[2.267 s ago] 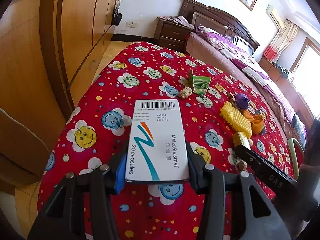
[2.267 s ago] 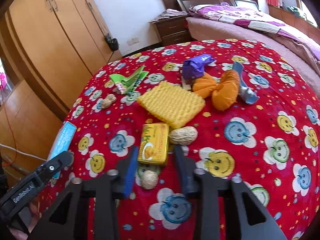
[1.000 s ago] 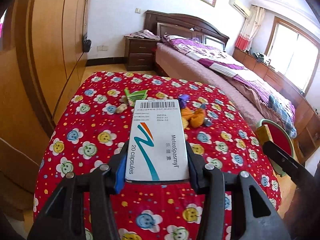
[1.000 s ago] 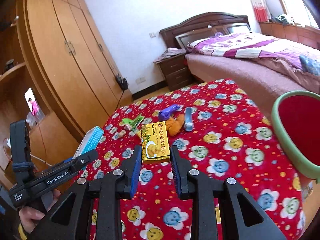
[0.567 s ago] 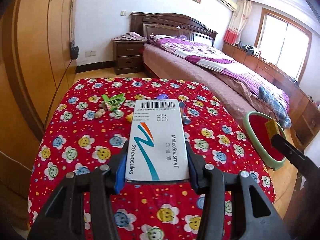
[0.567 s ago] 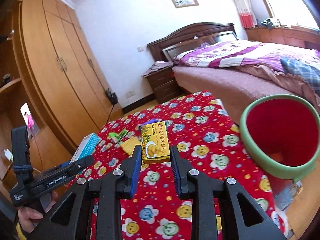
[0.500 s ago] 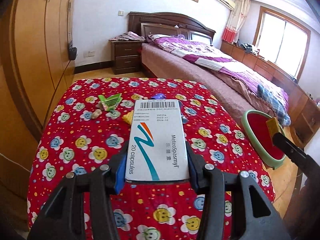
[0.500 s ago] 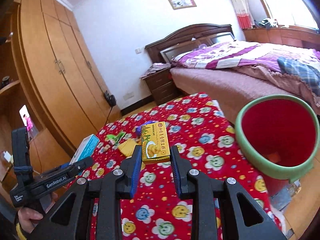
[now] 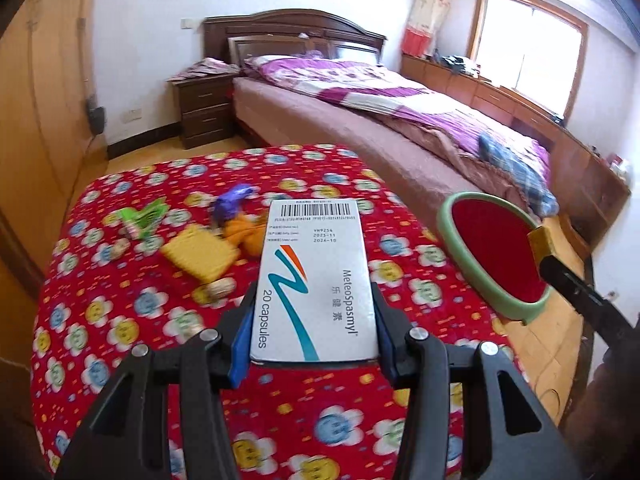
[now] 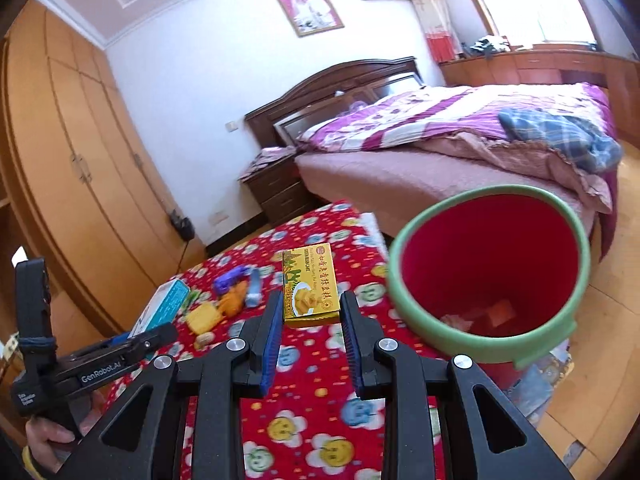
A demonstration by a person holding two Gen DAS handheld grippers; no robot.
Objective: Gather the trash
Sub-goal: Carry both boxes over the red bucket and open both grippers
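Observation:
My left gripper point(image 9: 314, 324) is shut on a white medicine box point(image 9: 314, 276) printed "20 capsules", held above the red smiley-face cloth point(image 9: 132, 312). My right gripper point(image 10: 310, 314) is shut on a small yellow cake box point(image 10: 310, 290). A red bin with a green rim point(image 10: 488, 268) stands off the cloth's right edge, just right of the yellow box; scraps lie in its bottom. In the left wrist view the bin point(image 9: 496, 256) sits to the right, with the right gripper's tip and yellow box point(image 9: 542, 242) over its rim.
On the cloth lie a yellow ridged pad point(image 9: 200, 254), orange and purple wrappers point(image 9: 240, 216), a green wrapper point(image 9: 144, 216) and peanuts point(image 9: 218, 288). A bed point(image 9: 400, 120), nightstand point(image 9: 204, 108) and wardrobe point(image 10: 80, 180) surround the table. A hand point(image 10: 48, 436) holds the left gripper.
Both grippers swung right with their boxes still clamped. The bin has grown larger and nearer in both views, and the trash on the cloth has slid left.

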